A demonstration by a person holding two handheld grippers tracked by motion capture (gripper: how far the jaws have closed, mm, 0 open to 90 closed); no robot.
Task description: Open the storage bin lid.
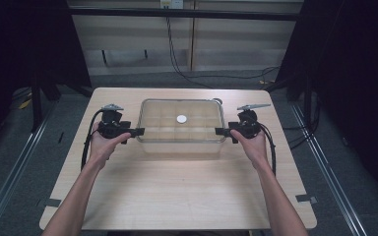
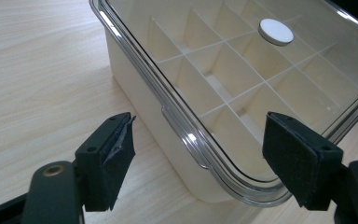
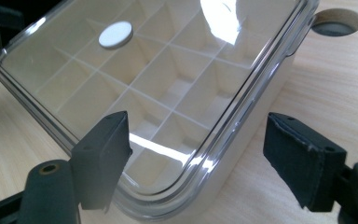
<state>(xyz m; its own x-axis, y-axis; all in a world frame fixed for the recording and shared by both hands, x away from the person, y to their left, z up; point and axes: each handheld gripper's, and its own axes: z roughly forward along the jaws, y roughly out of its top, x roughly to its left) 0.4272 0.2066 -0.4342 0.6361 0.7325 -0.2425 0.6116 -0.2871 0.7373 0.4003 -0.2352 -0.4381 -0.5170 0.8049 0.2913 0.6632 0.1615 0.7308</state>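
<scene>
A cream box with several inner compartments stands mid-table under a clear lid. A small white disc lies on the lid's centre. My left gripper is at the box's left end, open. In the left gripper view its pads stand wide apart, level with the lid rim and its small tab, touching nothing. My right gripper is at the right end, also open. Its pads straddle the rim of the lid near a corner. The disc shows beyond them.
The wooden table has broad bare room in front of the box and on both sides. A round cable hole sits in the tabletop behind the box's right rear corner. Cables trail on the floor beyond the far edge.
</scene>
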